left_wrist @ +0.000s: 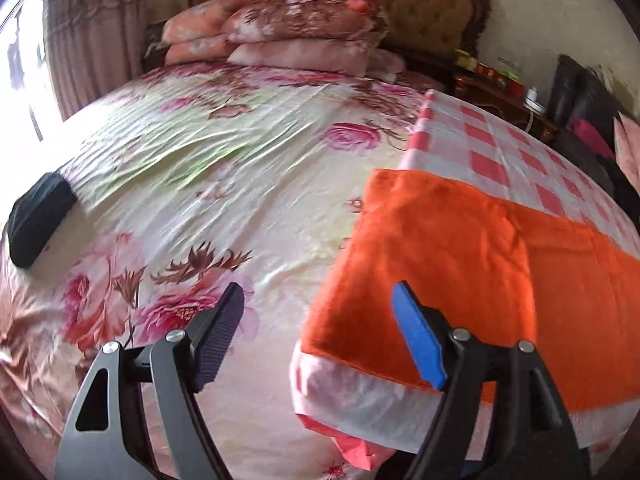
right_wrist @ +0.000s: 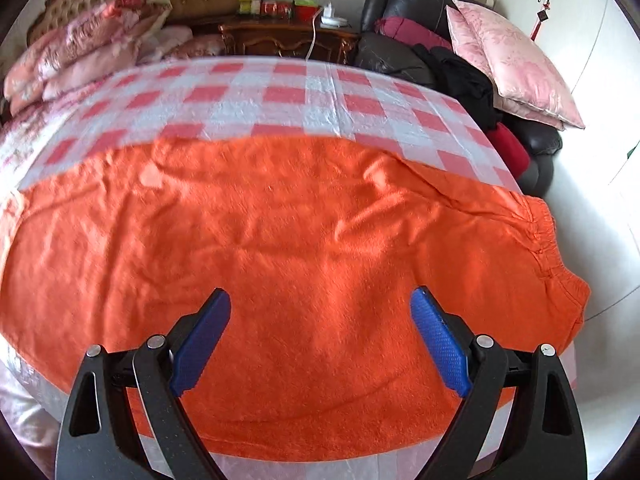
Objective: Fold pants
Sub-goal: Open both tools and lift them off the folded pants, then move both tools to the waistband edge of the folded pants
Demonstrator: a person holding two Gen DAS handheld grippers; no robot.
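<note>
Orange fleece pants (right_wrist: 280, 232) lie spread flat on a red-and-white checked cloth (right_wrist: 304, 96) on the bed, with the elastic waistband (right_wrist: 548, 228) at the right. My right gripper (right_wrist: 320, 312) is open and empty, hovering above the pants' near edge. In the left wrist view the pants (left_wrist: 452, 256) lie at the right, with one folded layer on top. My left gripper (left_wrist: 318, 308) is open and empty above the pants' left end and the floral bedsheet (left_wrist: 208, 184).
Stacked floral pillows (left_wrist: 288, 28) lie at the headboard. A dark object (left_wrist: 38, 220) sits at the bed's left edge. A wooden nightstand (right_wrist: 288, 40) with small items, a black leather sofa (right_wrist: 416, 8) with clothes and a pink cushion (right_wrist: 516, 64) stand beyond the bed.
</note>
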